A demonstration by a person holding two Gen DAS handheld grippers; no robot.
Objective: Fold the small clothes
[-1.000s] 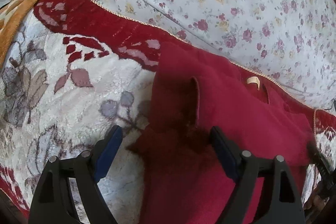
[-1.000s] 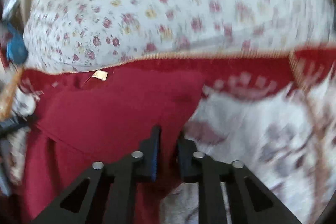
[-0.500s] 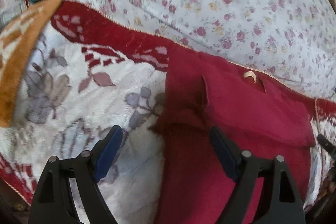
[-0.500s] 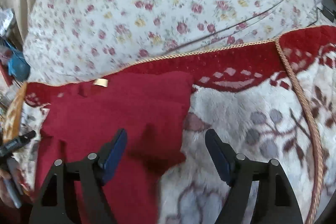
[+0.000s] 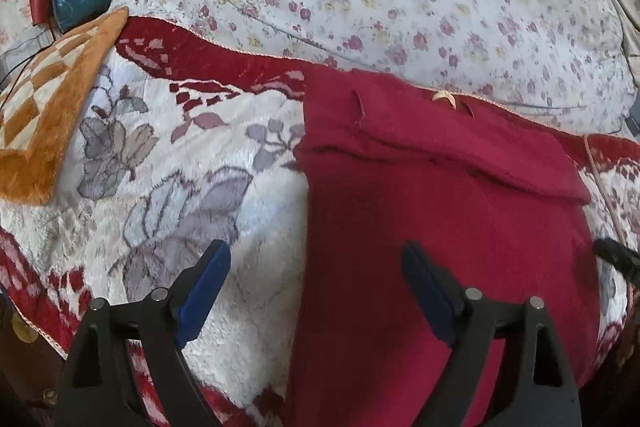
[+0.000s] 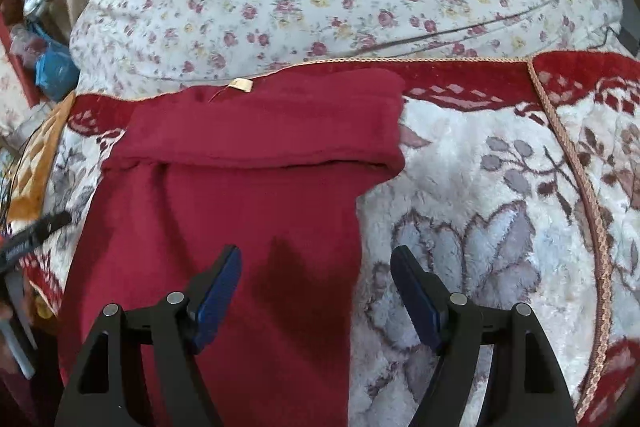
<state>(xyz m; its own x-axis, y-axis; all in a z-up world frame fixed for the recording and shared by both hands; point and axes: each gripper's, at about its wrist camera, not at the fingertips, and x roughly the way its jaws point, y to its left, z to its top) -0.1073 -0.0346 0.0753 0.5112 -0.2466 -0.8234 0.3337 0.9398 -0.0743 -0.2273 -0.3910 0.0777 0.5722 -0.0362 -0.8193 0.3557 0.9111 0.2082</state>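
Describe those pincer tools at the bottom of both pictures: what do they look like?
Each is a hand-held gripper, the left and the right built alike: two matte black plastic fingers with triangular cut-outs and round silver pivot pins, each tipped with a flat dark blue pad. No cables, sleeves or hands show on either.

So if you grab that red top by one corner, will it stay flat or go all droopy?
Probably droopy: the red top looks soft and fuzzy, and its upper part already lies folded over in a limp flap. It likely won't slide, since the blanket under it is plush. It seems light.
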